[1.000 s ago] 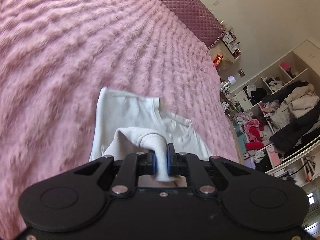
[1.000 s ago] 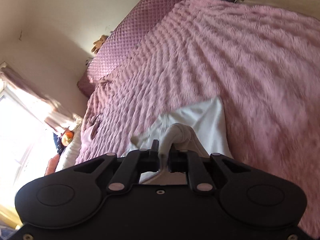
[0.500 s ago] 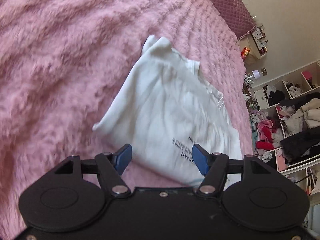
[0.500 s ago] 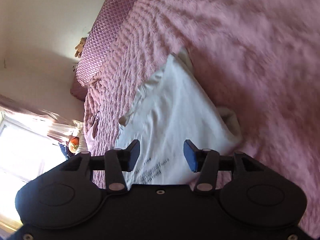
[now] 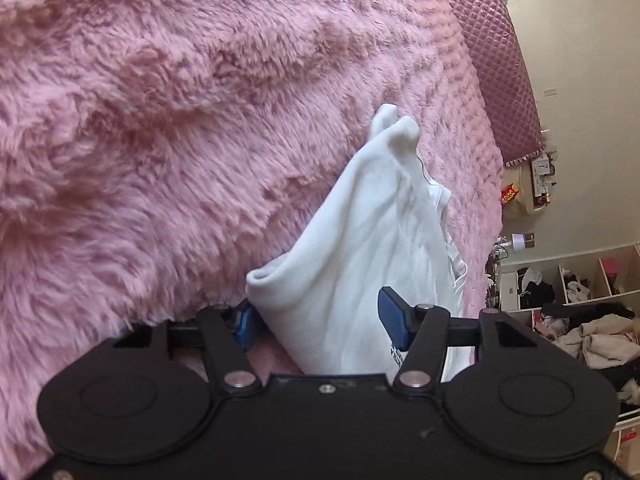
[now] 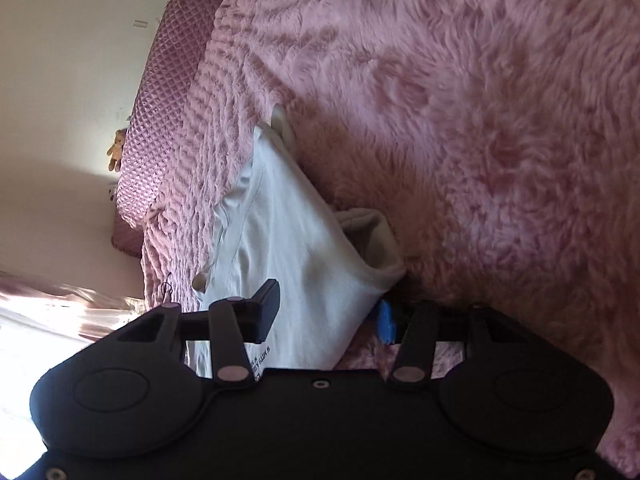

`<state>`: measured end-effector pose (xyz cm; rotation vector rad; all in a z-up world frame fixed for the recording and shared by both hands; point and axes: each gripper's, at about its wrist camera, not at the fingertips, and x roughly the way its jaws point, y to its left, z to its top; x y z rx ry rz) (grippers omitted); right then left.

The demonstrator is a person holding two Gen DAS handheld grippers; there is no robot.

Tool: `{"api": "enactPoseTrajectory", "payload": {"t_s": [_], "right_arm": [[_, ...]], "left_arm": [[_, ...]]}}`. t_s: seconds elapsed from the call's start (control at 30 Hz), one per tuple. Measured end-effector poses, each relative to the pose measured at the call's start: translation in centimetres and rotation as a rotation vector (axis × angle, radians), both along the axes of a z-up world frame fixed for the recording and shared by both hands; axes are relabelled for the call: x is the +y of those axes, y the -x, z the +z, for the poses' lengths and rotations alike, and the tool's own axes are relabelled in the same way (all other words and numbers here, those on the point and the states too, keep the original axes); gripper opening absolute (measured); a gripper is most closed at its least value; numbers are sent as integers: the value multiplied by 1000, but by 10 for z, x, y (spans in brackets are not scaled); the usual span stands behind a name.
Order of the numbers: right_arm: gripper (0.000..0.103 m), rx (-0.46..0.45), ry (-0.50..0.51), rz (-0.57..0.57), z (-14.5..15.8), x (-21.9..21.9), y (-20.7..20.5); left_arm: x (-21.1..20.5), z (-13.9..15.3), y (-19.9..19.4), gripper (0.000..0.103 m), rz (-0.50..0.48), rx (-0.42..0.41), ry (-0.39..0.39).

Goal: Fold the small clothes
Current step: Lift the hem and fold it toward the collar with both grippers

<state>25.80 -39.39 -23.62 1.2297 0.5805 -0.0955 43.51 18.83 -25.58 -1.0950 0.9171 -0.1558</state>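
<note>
A small white garment (image 5: 360,256) with dark printed text lies folded on a fluffy pink blanket (image 5: 160,120). It also shows in the right wrist view (image 6: 288,248). My left gripper (image 5: 320,322) is open and low on the blanket, its blue pads on either side of the garment's near left corner. My right gripper (image 6: 326,312) is open and low too, its fingers straddling the garment's near right corner, where a loose fold (image 6: 372,236) stands up.
A quilted pink headboard (image 5: 496,52) stands at the far end of the bed, also in the right wrist view (image 6: 160,92). Open shelves full of clothes (image 5: 580,312) stand to the right. A bright window (image 6: 48,340) is on the left.
Both grippers have let go of the white garment and opened. Both have dropped close to the blanket, with the garment's near corners now between their fingers.
</note>
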Motion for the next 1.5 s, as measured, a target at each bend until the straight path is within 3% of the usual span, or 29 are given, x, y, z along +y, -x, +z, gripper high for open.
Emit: {"api": "enactPoseTrajectory", "payload": {"t_s": [0.03, 0.1, 0.13, 0.17, 0.23, 0.27, 0.3, 0.33, 0.57, 0.77, 0.93, 1.07, 1.2, 1.3, 1.5], "right_arm": [[50, 1, -5, -9, -1, 0, -3], [50, -2, -10, -19, 0, 1, -8], [50, 1, -8, -24, 0, 2, -9], [50, 5, -4, -29, 0, 3, -11], [47, 16, 25, -23, 5, 7, -14], [27, 23, 51, -20, 7, 8, -15], [15, 31, 72, -21, 10, 9, -16], [12, 42, 83, -28, 13, 8, -17], [10, -26, 127, 14, 58, 12, -6], [10, -49, 100, 67, 85, 8, 58], [10, 42, 72, 94, 62, 12, 137], [10, 106, 31, 61, 30, 13, 182], [9, 107, 50, 52, 9, 13, 195], [7, 121, 111, 78, 3, 14, 191], [7, 105, 183, 107, -1, 17, 187]], "left_arm": [[-2, 1, -2, 56, -7, -5, -13], [-7, 4, -5, 36, -20, -8, -54], [-8, 5, -7, 16, -24, -3, -69], [-8, 3, -8, 10, -20, -1, -62], [-8, 3, -7, 9, 8, 3, -57], [-9, 5, -6, 9, 9, 3, -66], [-11, 8, -5, 9, 11, 0, -77], [-13, 13, -4, 9, 12, -7, -86], [-14, 66, 4, 8, -54, -86, -112], [-3, 103, 72, 8, -169, -104, -121], [8, 71, 157, 8, -220, 11, -85], [11, 36, 198, 8, -200, 97, -41], [6, 21, 212, 9, -227, 46, -146], [2, 12, 210, 17, -258, 41, -225], [0, 3, 215, 19, -280, 25, -255]]}}
